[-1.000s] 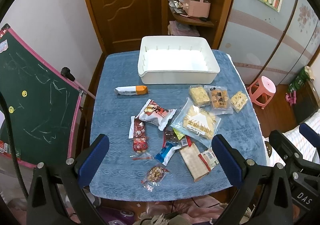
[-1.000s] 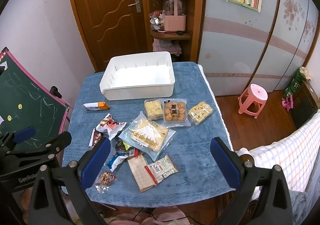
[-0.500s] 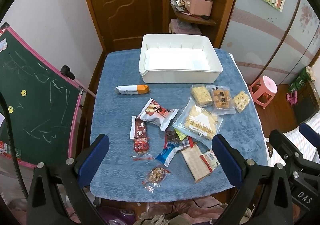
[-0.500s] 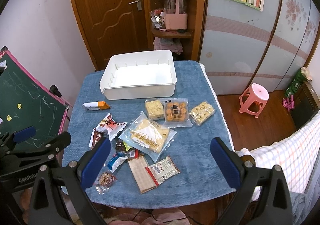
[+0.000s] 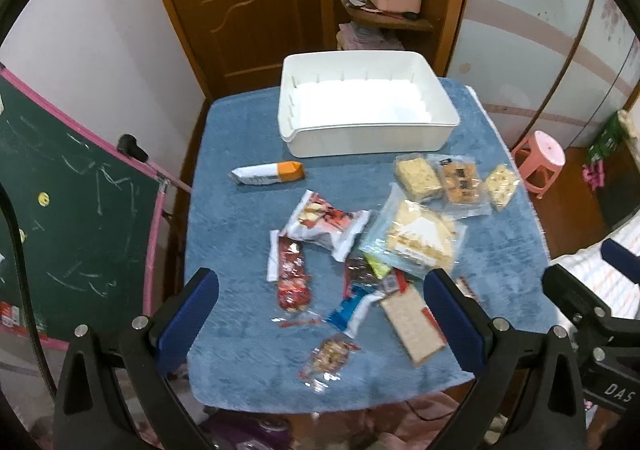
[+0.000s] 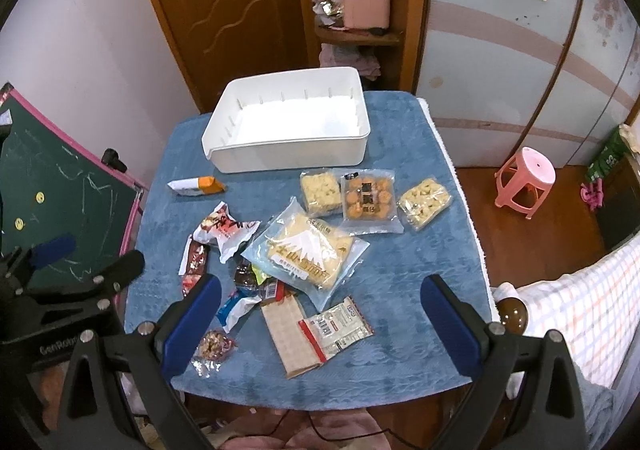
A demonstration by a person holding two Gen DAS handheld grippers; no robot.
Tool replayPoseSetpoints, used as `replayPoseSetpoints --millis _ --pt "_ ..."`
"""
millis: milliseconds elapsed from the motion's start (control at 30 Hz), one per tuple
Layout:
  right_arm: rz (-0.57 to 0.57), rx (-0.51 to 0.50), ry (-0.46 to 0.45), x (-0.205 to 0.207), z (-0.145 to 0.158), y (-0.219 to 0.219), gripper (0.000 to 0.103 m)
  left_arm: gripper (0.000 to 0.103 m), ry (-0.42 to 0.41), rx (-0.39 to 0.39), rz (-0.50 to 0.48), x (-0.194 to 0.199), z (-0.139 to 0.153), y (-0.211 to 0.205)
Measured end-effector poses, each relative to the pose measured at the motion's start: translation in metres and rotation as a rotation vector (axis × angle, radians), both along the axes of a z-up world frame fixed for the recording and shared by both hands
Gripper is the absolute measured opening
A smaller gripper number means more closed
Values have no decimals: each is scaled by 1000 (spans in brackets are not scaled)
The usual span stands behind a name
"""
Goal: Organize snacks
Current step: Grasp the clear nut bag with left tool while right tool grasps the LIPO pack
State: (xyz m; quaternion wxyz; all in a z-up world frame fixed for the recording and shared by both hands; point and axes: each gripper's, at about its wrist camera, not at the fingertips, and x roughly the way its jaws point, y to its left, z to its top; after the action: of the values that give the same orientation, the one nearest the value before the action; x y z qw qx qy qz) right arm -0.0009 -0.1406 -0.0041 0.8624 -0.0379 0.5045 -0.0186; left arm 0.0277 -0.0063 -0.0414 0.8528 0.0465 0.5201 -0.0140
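An empty white bin (image 5: 366, 105) (image 6: 288, 125) stands at the far side of a blue-clothed table (image 5: 236, 234) (image 6: 420, 258). Several snack packets lie in front of it: a large clear bag of cake (image 5: 418, 238) (image 6: 310, 248), three small cookie packs (image 5: 458, 179) (image 6: 368, 195), a red and white packet (image 5: 326, 223) (image 6: 224, 232), an orange-tipped packet (image 5: 268, 173) (image 6: 196, 185), a brown bar (image 5: 412, 324) (image 6: 294, 334). My left gripper (image 5: 320, 318) and right gripper (image 6: 320, 320) are both open and empty, above the table's near edge.
A green chalkboard (image 5: 60, 221) leans at the table's left. A wooden door and a shelf with a pink basket (image 6: 366, 7) stand behind. A pink stool (image 6: 524, 179) is on the floor at the right. A checked cloth (image 6: 576, 298) lies at the near right.
Both grippers have moved forward and a little lower toward the table, so the snacks and the bin look larger. Nothing on the table has moved.
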Motion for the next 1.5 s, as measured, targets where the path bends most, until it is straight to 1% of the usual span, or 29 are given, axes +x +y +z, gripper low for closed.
replayPoseSetpoints --millis 133,200,300,433,600,700,767,867,1000,1100,1200,1333,1500 --pt "42 4 34 6 -15 2 101 102 31 10 -18 8 -14 7" --pt "74 10 52 9 -25 2 100 102 50 12 -28 10 -25 13" --pt "121 -18 72 11 -44 3 100 102 89 11 -29 11 -47 26" --pt "185 -24 110 10 -74 2 98 102 173 -27 -27 6 -83 46" --pt "266 -49 203 8 -122 5 94 102 262 -39 -28 -10 -131 57" --pt "264 -45 258 6 -149 0 93 102 313 -41 -37 -20 -160 59" --pt "222 -20 301 7 -165 -8 93 102 348 -38 -37 -25 -179 60" --pt "111 29 361 11 -184 -27 93 101 396 -49 -35 -31 -202 59" --pt "-60 115 422 17 -201 -53 93 100 407 -63 -64 -34 -219 53" --pt "-181 204 445 20 -211 -68 93 100 409 -61 -93 -35 -227 44" --pt "-275 277 468 24 -221 -76 93 100 418 -54 -108 -34 -236 36" --pt "-377 329 498 28 -230 -81 93 97 439 -46 -112 -35 -252 27" --pt "-544 360 524 36 -245 -89 93 96 446 -36 -122 -31 -268 16"
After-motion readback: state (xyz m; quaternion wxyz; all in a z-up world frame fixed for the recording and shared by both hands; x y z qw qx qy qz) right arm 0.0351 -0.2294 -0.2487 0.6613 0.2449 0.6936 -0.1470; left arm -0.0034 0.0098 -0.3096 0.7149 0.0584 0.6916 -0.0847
